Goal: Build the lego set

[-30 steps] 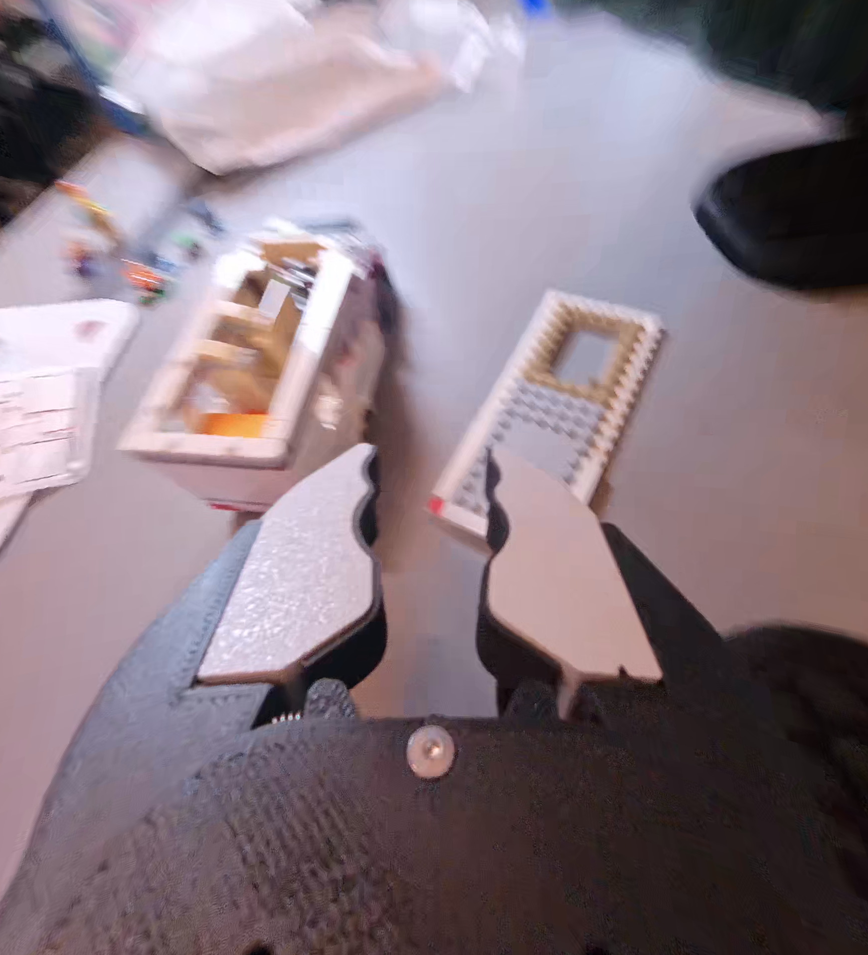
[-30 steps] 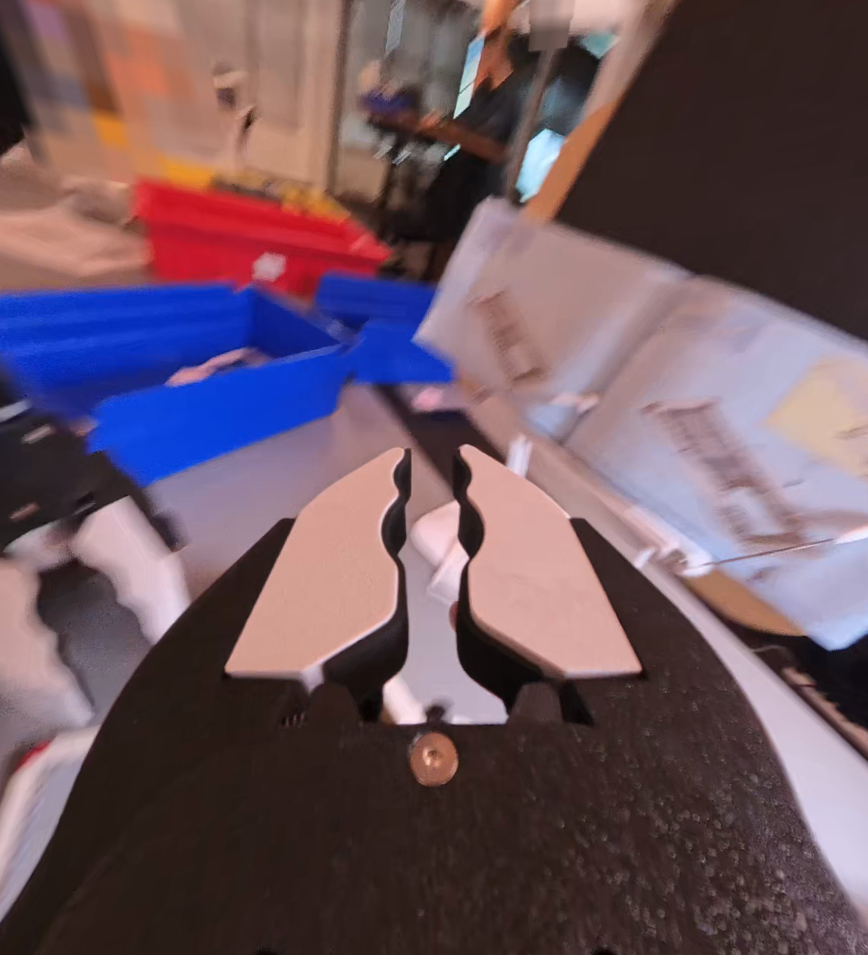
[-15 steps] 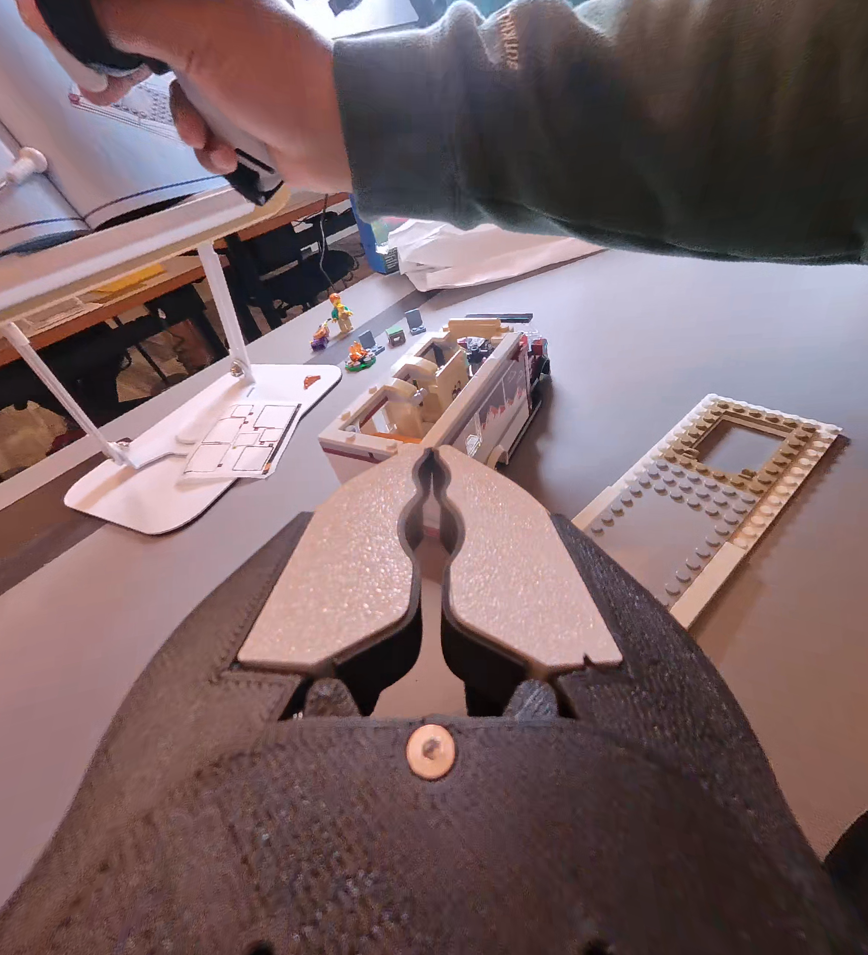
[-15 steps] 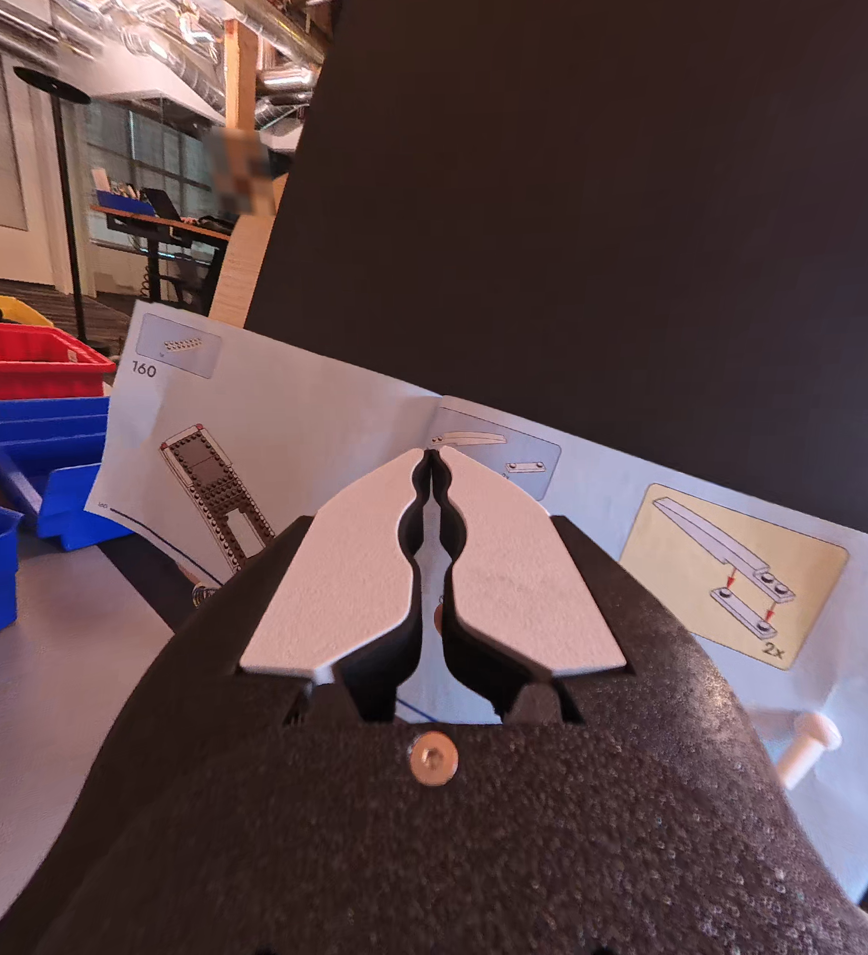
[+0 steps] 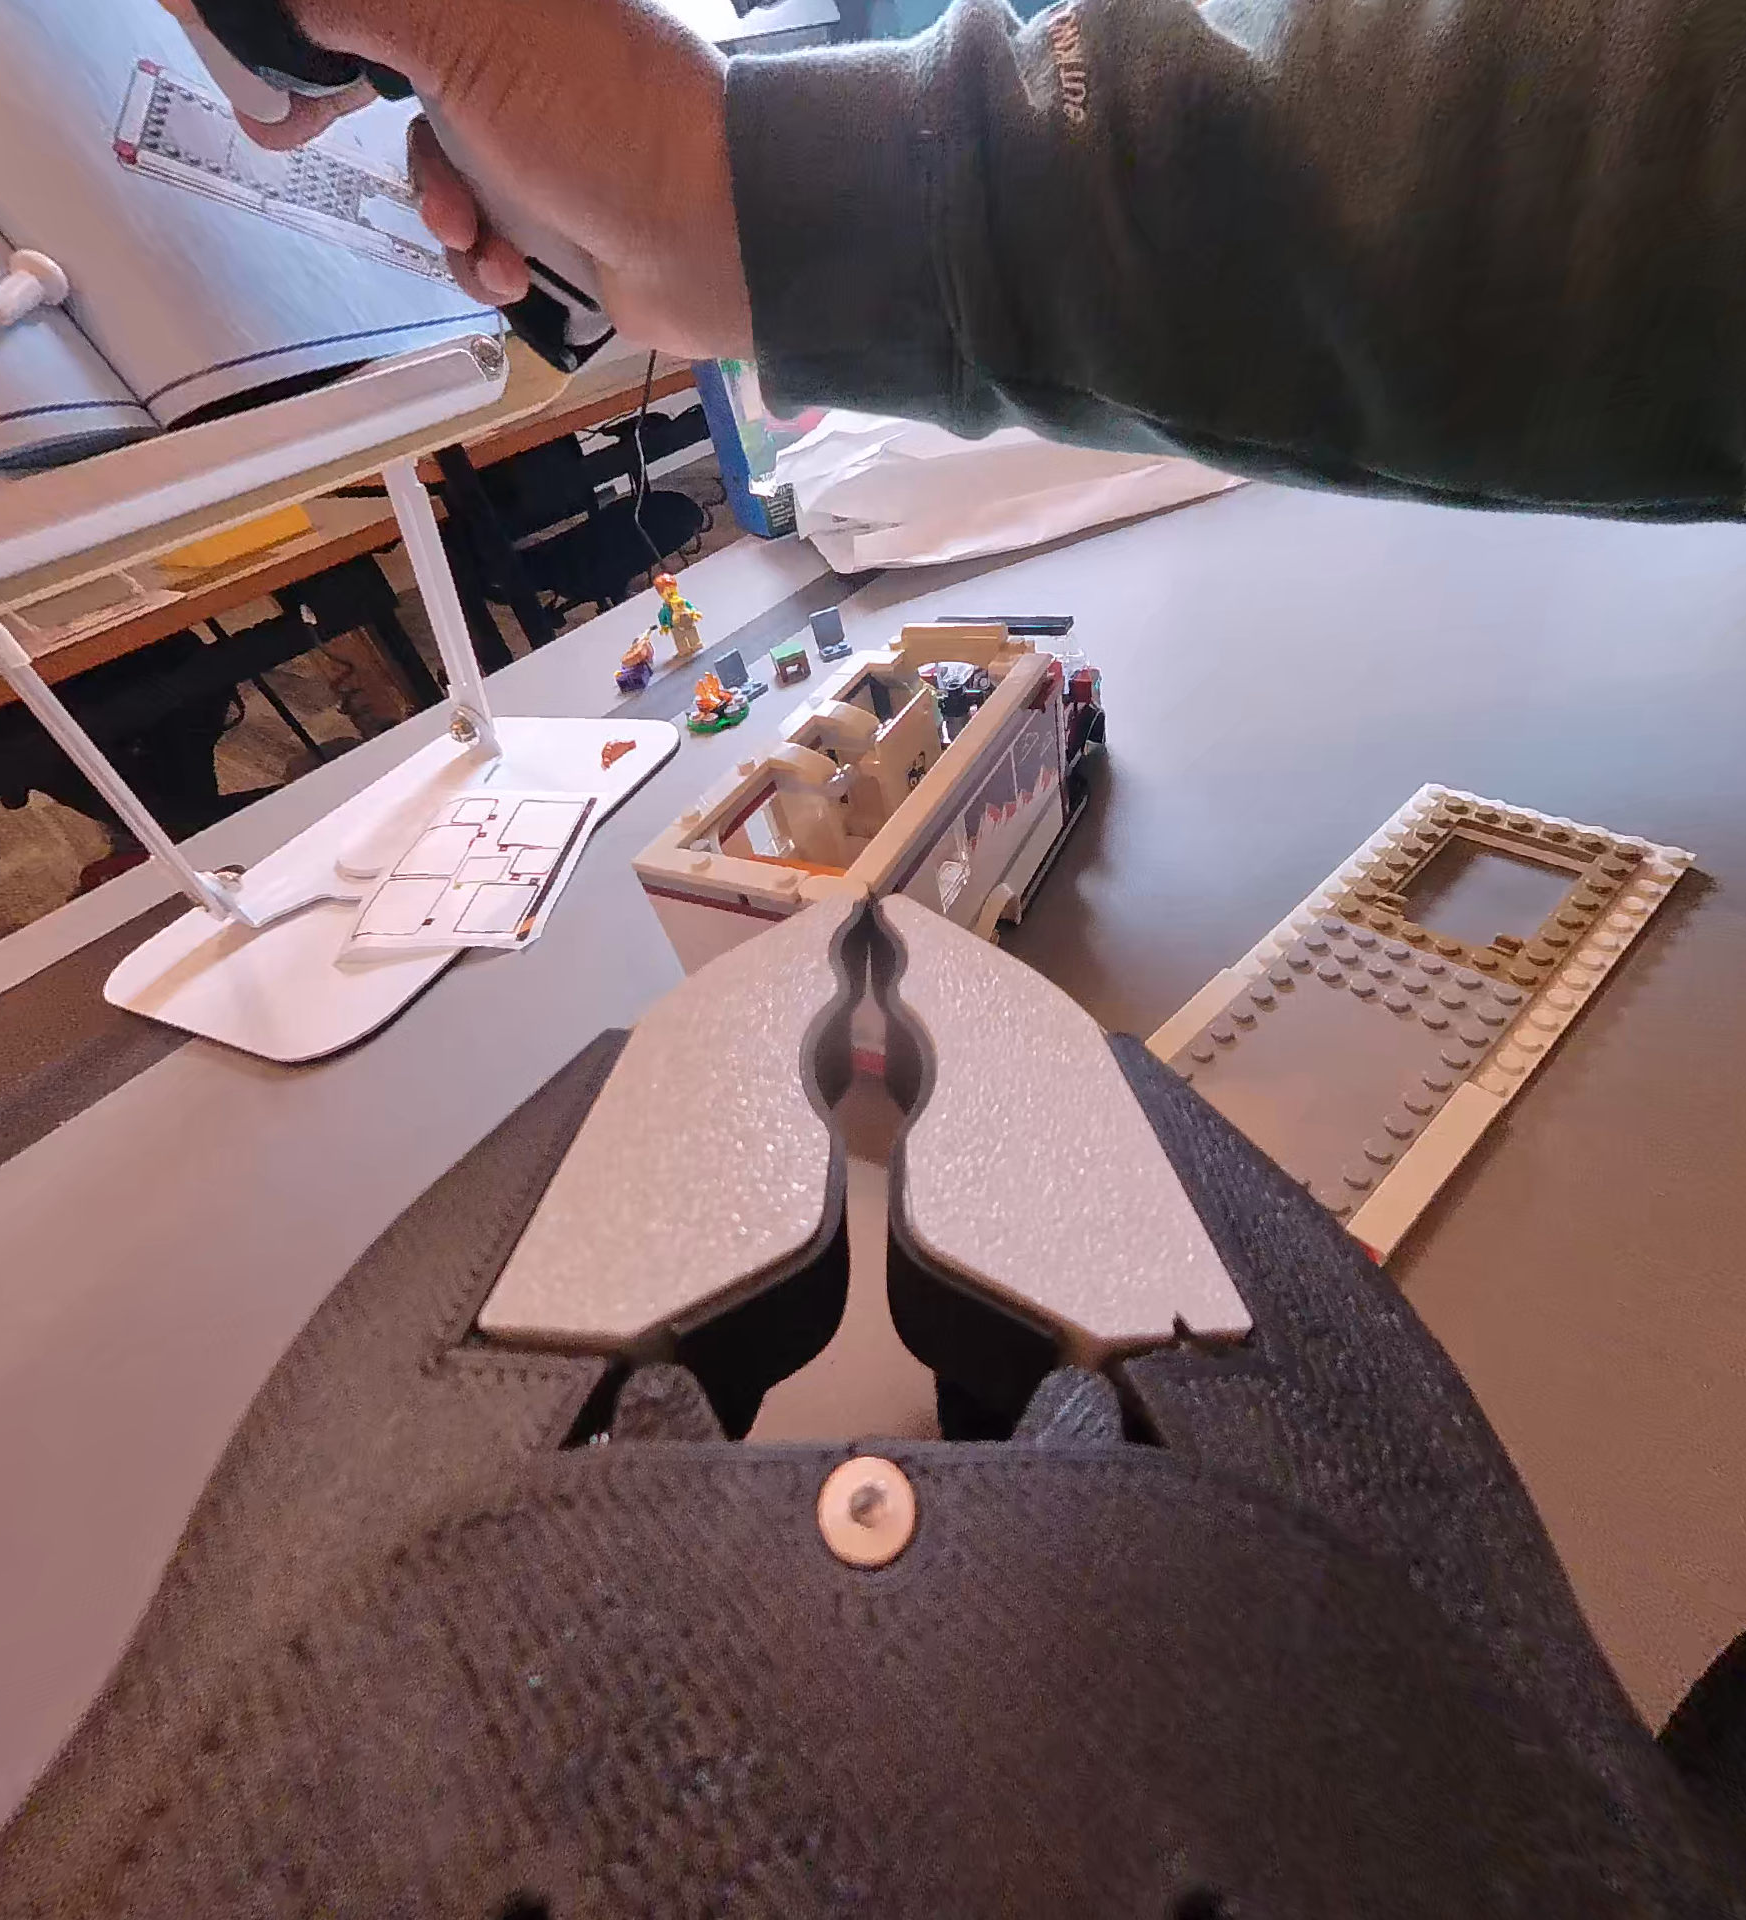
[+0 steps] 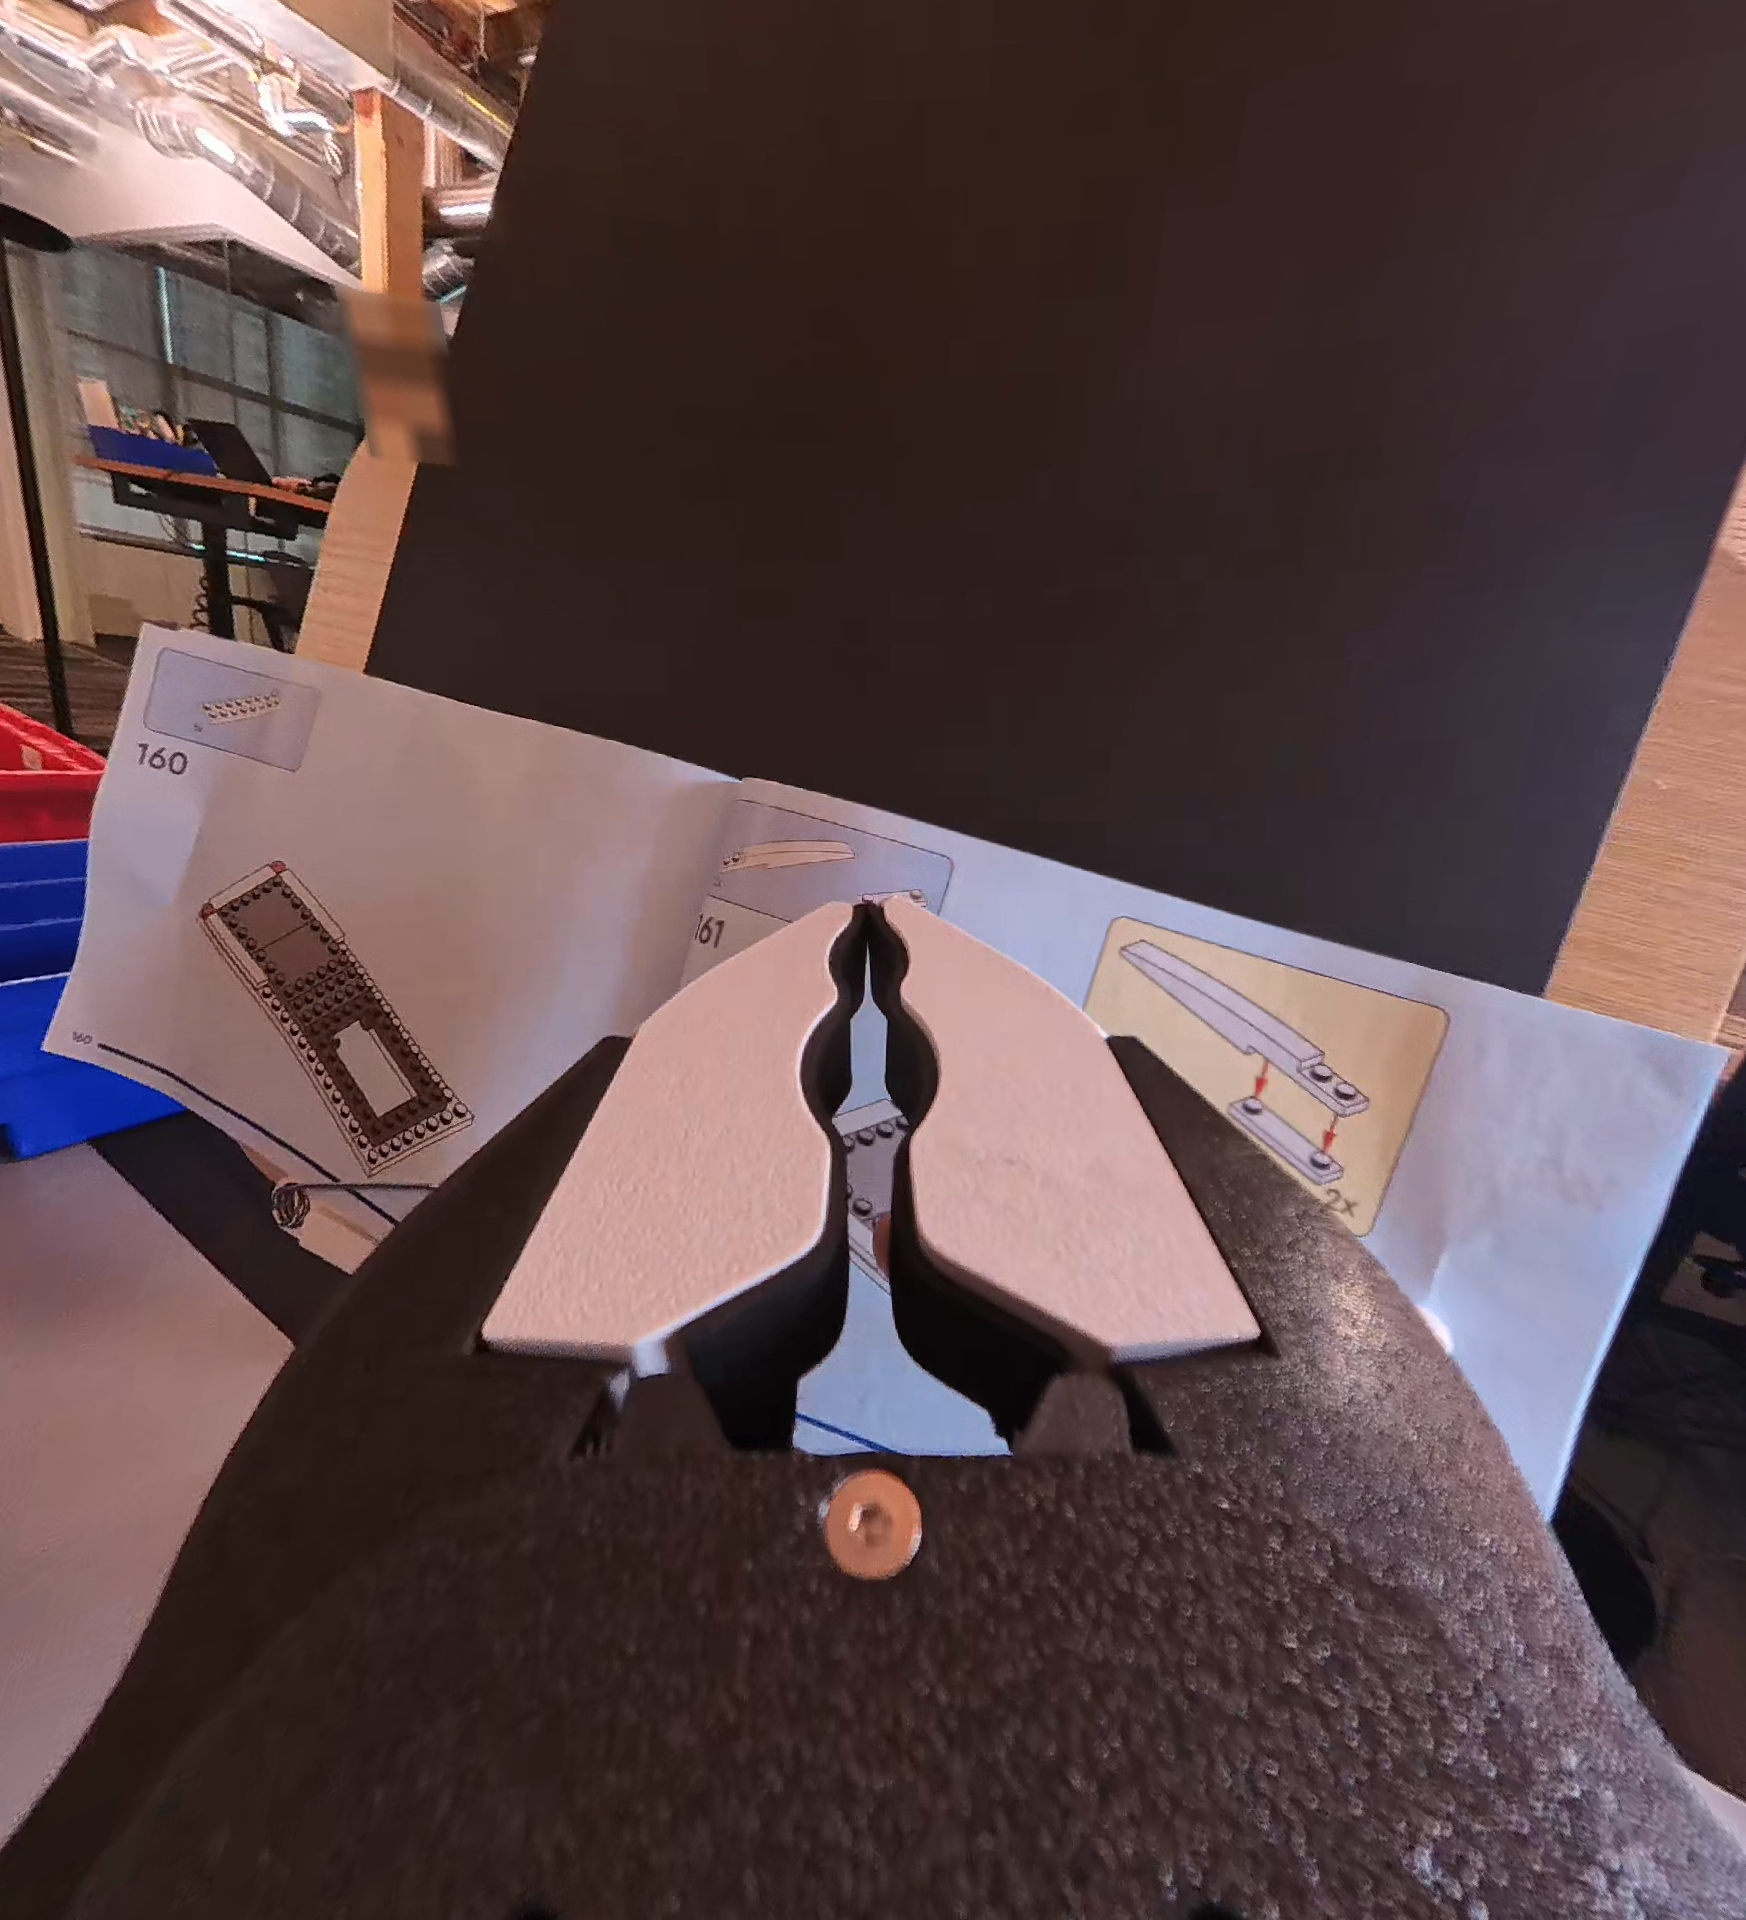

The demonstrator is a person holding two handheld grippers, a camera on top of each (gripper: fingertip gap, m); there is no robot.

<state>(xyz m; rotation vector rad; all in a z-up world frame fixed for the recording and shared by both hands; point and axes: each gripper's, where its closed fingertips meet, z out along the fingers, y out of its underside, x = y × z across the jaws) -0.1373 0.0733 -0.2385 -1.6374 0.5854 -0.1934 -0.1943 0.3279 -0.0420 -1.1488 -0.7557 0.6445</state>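
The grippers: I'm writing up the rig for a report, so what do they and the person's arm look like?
Each gripper has two pale grey, grainy-textured fingers with wavy black-lined inner edges, set in a rough black printed body with one silver screw. The person's arm wears a dark olive-green sleeve with a ribbed cuff.

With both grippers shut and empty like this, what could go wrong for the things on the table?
1. The left gripper points at the open-topped brick camper; a push forward could knock its loose walls.
2. The right gripper is close to the instruction booklet on its stand; a bump may tip it.
3. The sleeve above could sweep the small figures.
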